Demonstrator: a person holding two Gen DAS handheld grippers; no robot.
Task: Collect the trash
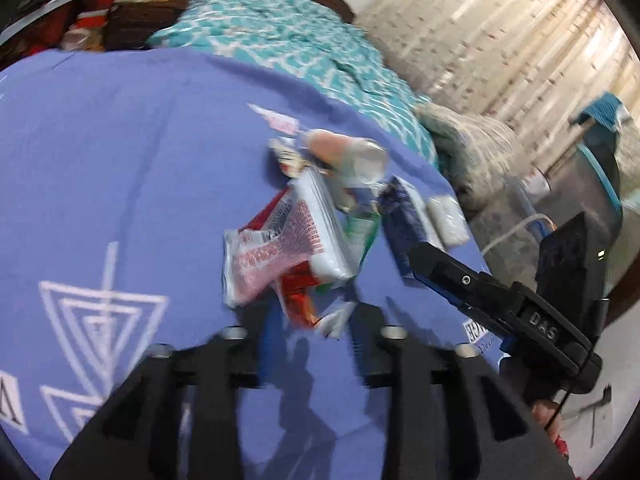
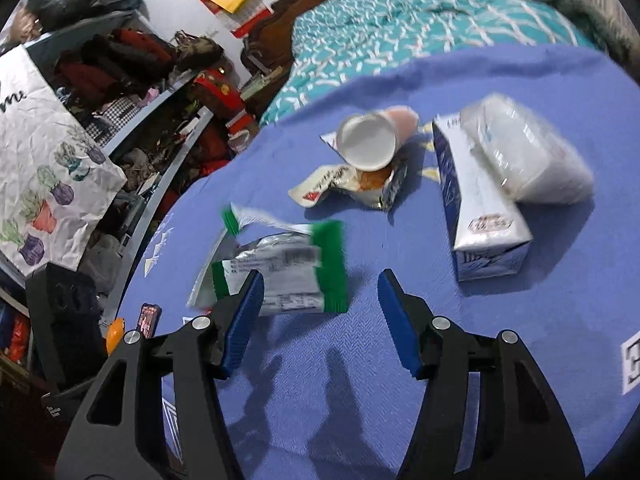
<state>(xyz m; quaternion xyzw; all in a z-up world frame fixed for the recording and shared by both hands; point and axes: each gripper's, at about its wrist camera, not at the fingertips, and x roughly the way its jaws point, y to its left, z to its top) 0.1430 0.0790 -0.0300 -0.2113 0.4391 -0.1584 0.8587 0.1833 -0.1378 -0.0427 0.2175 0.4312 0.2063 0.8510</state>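
Right gripper [image 2: 320, 320]: jaws apart with nothing between them, the left blue pad overlapping the near edge of a green-and-silver wrapper [image 2: 280, 272]. Left gripper [image 1: 312, 320]: heavily blurred; a red-and-white wrapper [image 1: 276, 256] lies at its fingertips, but whether the pads press on it cannot be told.

Surface: a blue cloth [image 2: 520, 340] with white line patterns, spread over a bed; a teal-and-white patterned quilt [image 2: 400, 20] shows beyond it. Room: cluttered shelves [image 2: 132, 92] of clothes and bags at left in the right wrist view, a white paper bag [image 2: 44, 160] printed with potted plants before them, and a pale curtain [image 1: 500, 40] in the left wrist view.

Containers: a white cup [image 2: 368, 144] lies tipped on its side, mouth toward the camera, resting on a crumpled snack packet [image 2: 360, 184]. A blue-and-white carton [image 2: 476, 216] lies flat, long axis running from far to near, with a clear plastic tub [image 2: 528, 156] leaning against its right side. The contents of the tub cannot be made out.
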